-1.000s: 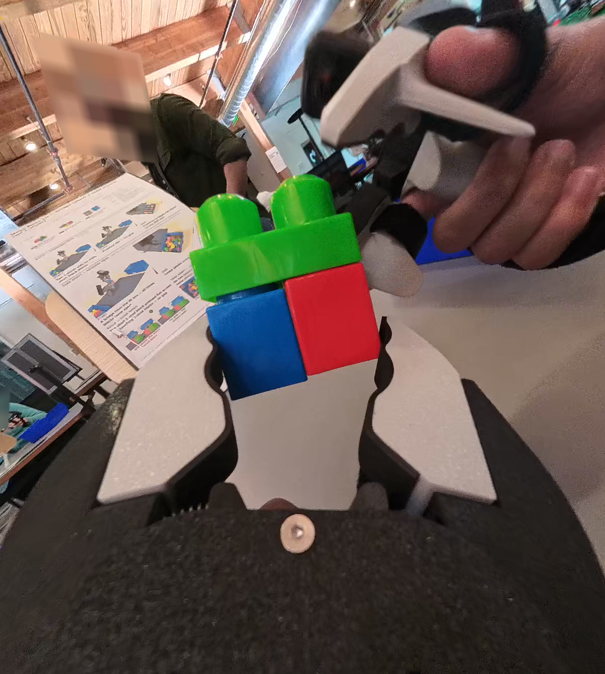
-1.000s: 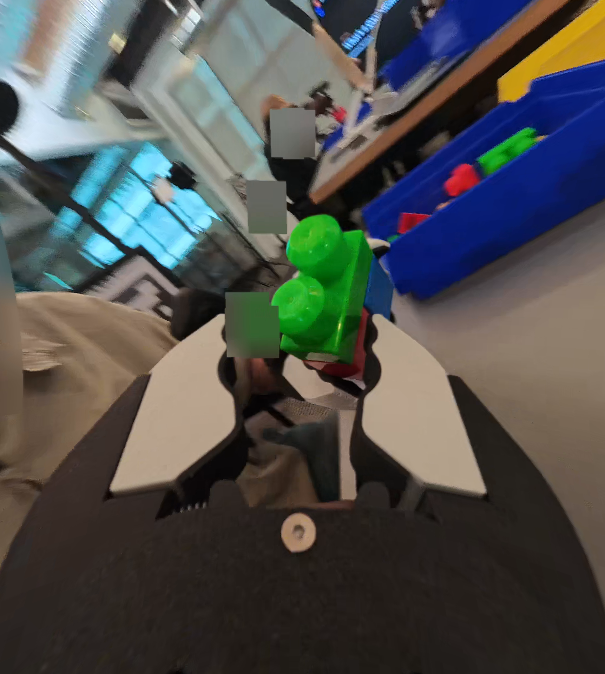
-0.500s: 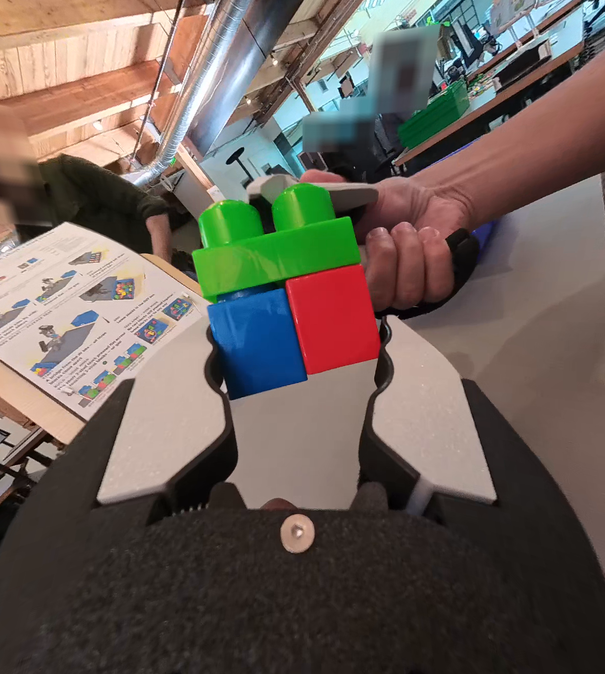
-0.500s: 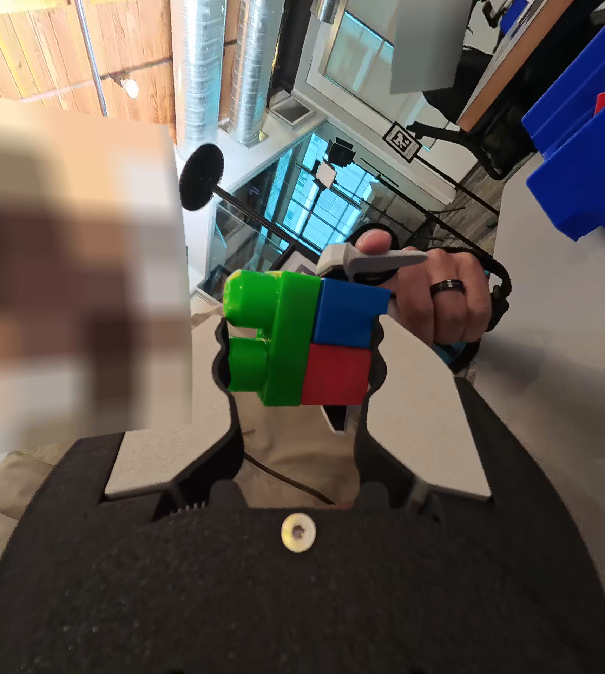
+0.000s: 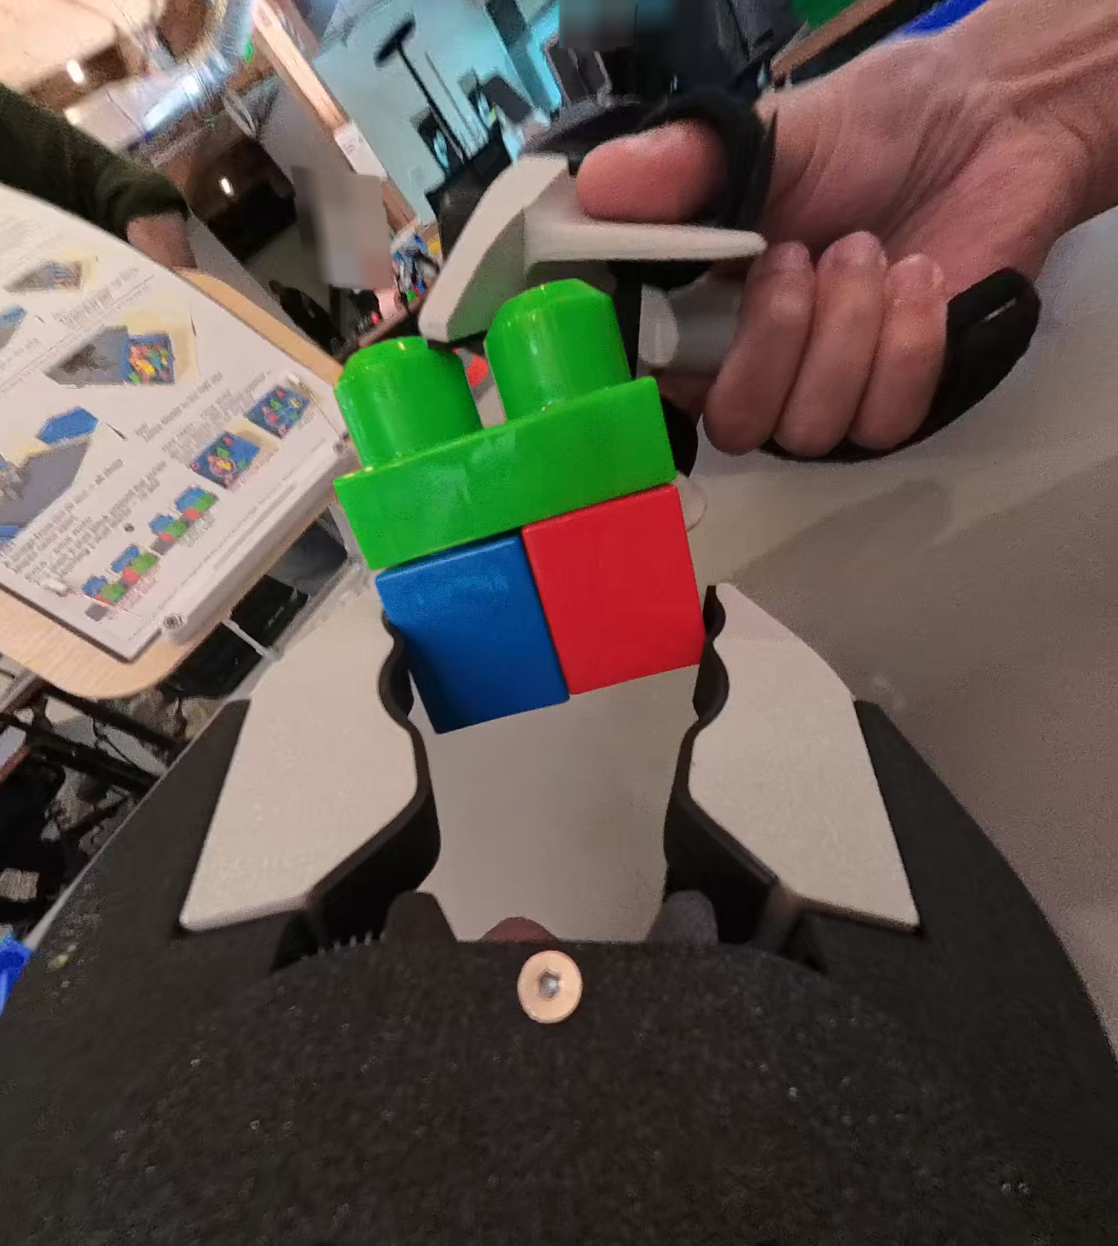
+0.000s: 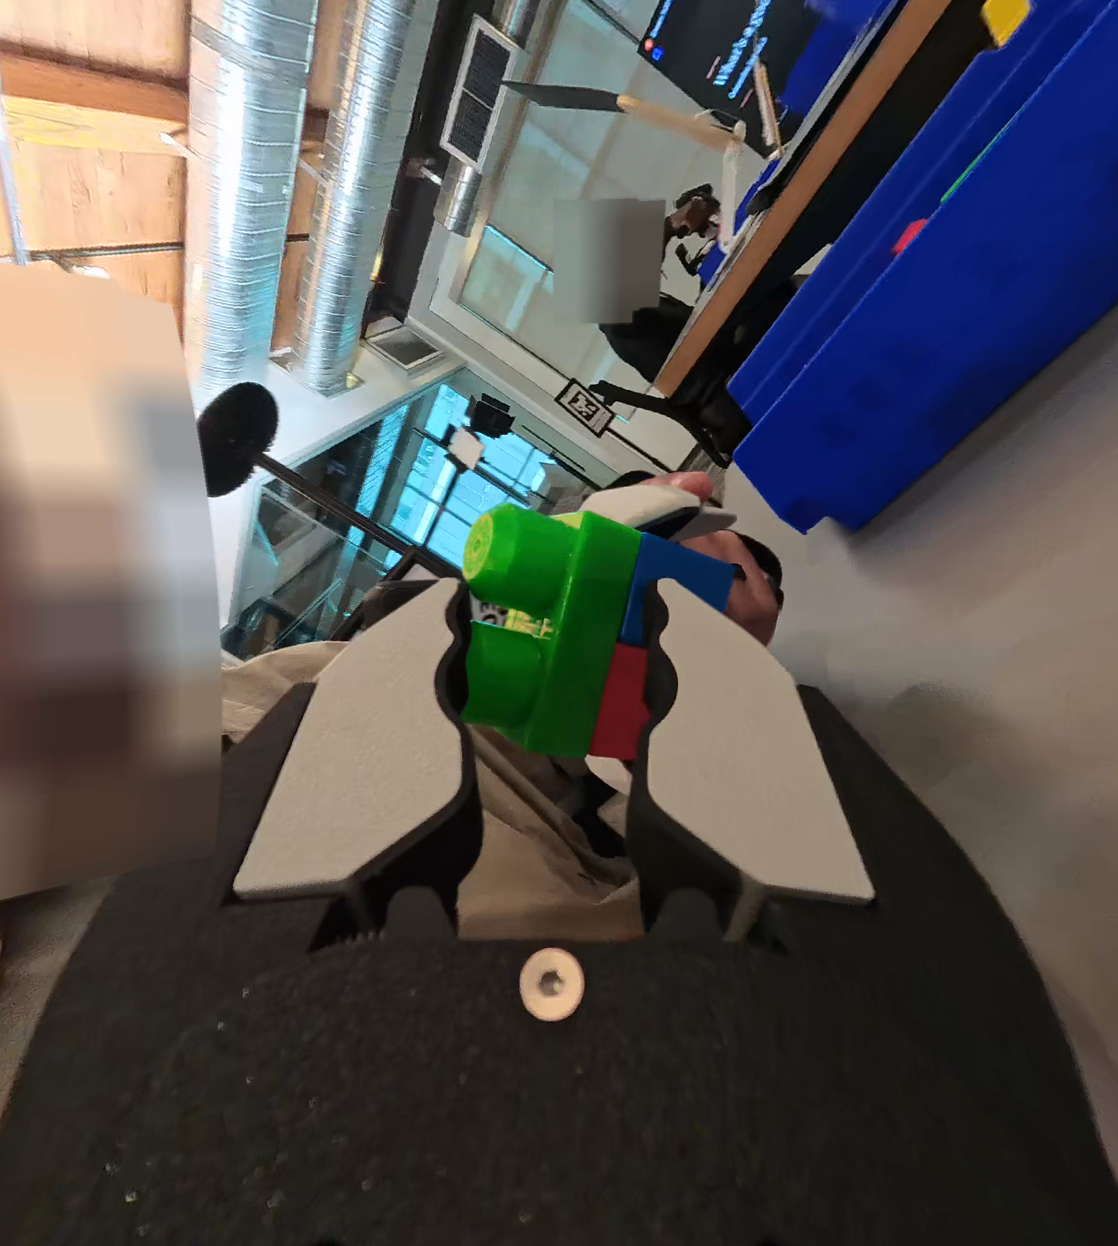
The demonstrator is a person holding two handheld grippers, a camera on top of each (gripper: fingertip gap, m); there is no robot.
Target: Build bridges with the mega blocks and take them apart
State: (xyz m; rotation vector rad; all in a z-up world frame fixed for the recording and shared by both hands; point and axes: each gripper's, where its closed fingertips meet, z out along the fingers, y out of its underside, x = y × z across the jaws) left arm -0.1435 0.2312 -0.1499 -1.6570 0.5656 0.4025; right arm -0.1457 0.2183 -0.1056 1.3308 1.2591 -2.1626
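A small bridge of mega blocks: a green two-stud block (image 5: 509,465) spans a blue block (image 5: 475,630) and a red block (image 5: 613,586), the two lower blocks set side by side and touching. All faces are glossy and plain. The assembly is held in the air above a grey table (image 5: 1014,640).

In the left wrist view the left gripper (image 5: 546,640) has its jaws closed part-way onto the lower pair, one finger against the outer face of the blue block, the other against the red; the studs point up and away from the camera.

In the right wrist view the right gripper (image 6: 556,647) stands with its jaws about the assembly, one finger beside the green studs, the other beside the blue and red blocks; whether the pads press the plastic cannot be told. Here the red block is mostly hidden behind the green one.

The person's right hand (image 5: 879,270), cut off at the frame edge, grips the right gripper's handle behind the studs. An instruction sheet (image 5: 91,418) on a board lies to the left, blurred. Blue bins (image 6: 981,283) stand at the table's far edge, their contents hard to make out.
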